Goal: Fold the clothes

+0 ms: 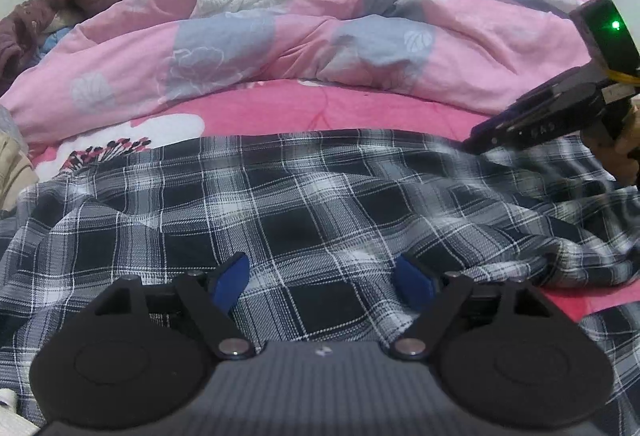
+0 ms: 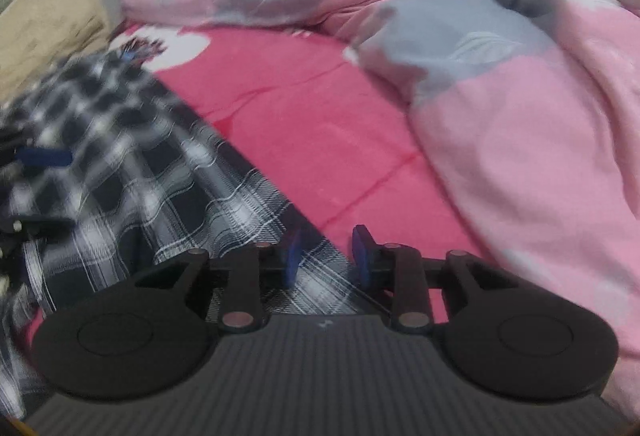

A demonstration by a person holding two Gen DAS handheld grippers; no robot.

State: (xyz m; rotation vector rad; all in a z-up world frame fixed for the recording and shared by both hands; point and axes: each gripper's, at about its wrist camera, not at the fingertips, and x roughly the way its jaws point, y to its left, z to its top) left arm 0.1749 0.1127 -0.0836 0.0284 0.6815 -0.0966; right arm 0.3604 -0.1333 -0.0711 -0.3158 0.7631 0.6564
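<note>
One plaid shirt [image 1: 320, 196] spread on a pink bedsheet [image 2: 320, 124] — rumpled quilt [image 1: 280, 48] behind.

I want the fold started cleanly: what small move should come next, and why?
Probably ease the right gripper down onto the plaid shirt's edge and close. Its jaws stand slightly apart just over that edge beside the pink sheet, gripping nothing, and the left gripper hangs open over the rumpled cloth.

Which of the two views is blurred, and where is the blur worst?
Right wrist view: motion-smeared, worst on the plaid shirt at left; its own tool stays sharp. Left wrist view: mostly crisp, the plaid shirt readable, slight smear near the right tool; fisheye bending in both.
</note>
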